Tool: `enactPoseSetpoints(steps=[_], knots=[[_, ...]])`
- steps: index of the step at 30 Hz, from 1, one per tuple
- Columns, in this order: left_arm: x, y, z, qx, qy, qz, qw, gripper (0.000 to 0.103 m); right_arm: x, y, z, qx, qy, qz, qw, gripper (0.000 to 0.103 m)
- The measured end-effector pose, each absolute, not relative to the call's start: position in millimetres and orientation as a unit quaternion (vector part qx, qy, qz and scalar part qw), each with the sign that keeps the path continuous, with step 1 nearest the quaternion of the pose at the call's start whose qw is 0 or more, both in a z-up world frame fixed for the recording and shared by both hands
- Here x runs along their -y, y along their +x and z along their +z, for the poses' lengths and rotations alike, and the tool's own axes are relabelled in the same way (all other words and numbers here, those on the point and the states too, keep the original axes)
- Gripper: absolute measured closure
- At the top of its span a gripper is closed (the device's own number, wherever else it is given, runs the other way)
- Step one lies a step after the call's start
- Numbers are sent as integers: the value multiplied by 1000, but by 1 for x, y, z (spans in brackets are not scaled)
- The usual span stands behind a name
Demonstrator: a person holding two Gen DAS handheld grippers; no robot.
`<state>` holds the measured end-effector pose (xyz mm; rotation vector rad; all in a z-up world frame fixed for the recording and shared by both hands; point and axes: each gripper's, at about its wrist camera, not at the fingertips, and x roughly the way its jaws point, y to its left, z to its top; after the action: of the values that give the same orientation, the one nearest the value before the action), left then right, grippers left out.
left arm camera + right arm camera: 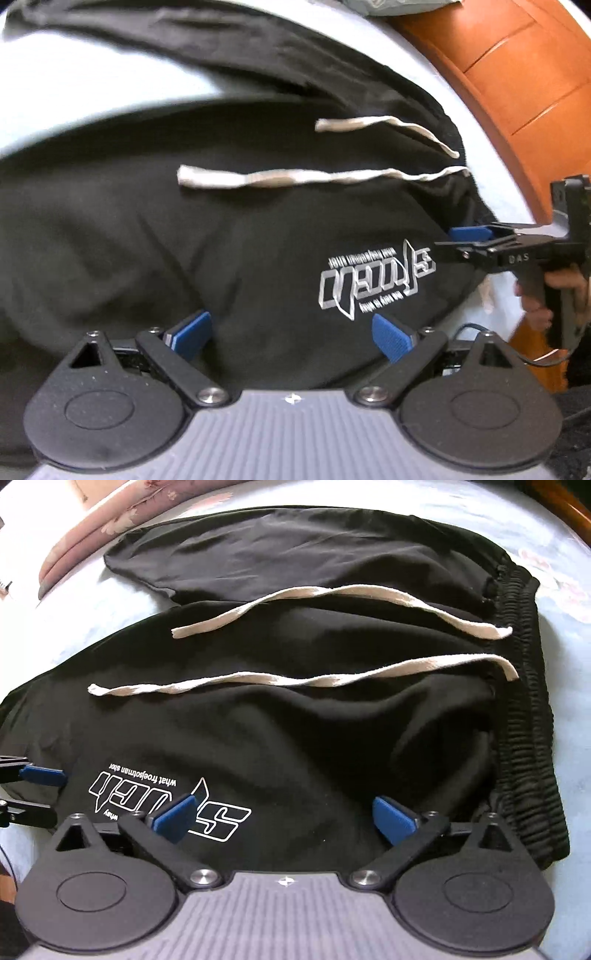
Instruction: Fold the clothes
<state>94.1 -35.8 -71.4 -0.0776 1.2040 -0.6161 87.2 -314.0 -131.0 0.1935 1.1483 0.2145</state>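
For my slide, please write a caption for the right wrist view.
Open right gripper above black shorts with two pale drawstrings on a light blue bedsheet.

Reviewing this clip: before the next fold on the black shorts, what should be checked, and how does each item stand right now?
1. Right gripper free of cloth: ok, jaws wide open with nothing pinched.
2. Left gripper free of cloth: ok, jaws spread above the fabric.
3. Black shorts lying flat: not ok, deep wrinkles run across the front.
4. Drawstrings tucked away: not ok, both ends lie loose across the front.
5. Waistband straight: cannot tell, its lower end runs behind the gripper.
6. Shorts fully on the bed sheet: ok in the right wrist view, sheet shows around the edges in sight.
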Motion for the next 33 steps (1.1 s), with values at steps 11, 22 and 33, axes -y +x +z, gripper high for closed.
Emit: enactPoseSetpoints(steps=[11,22,33], knots=[[44,114,-86,-561,-50,-252,787,5,317,86,-124,-556,89,101,820,0],[47,114,-89,-559,-84,-212,797,2,311,99,-121,-598,56,113,791,0],[52,111,-90,-552,-76,-200,806,1,319,112,-118,-643,79,107,754,0]])
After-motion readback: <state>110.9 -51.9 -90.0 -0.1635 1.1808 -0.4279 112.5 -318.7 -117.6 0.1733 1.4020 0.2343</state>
